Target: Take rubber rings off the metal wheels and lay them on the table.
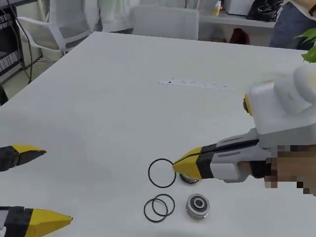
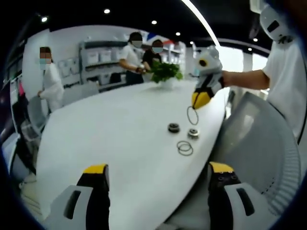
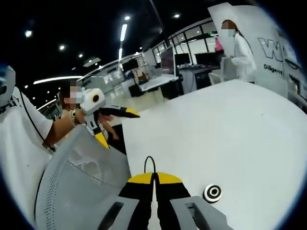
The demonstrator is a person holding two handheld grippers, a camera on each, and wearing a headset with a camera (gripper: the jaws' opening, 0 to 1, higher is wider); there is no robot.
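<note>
Right tool (image 1: 175,167), ring (image 1: 162,173) seemingly in grip.

Right tool (image 1: 176,167) clamped closed, left tool (image 1: 58,184) spread wide.

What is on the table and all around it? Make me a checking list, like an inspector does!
Surface: white table, plain and flat.
Job's things: one rubber ring pinched by the right gripper; two rings lie overlapping on the table; a metal wheel lies beside them; a second wheel sits partly hidden under the right gripper.
Clutter: power strip at the table's far side.
Grippers: right gripper shut on the ring; left gripper open, holding nothing.
Cables: nothing seen on the table.
Surroundings: chairs, a green plant, people standing in the background.
</note>
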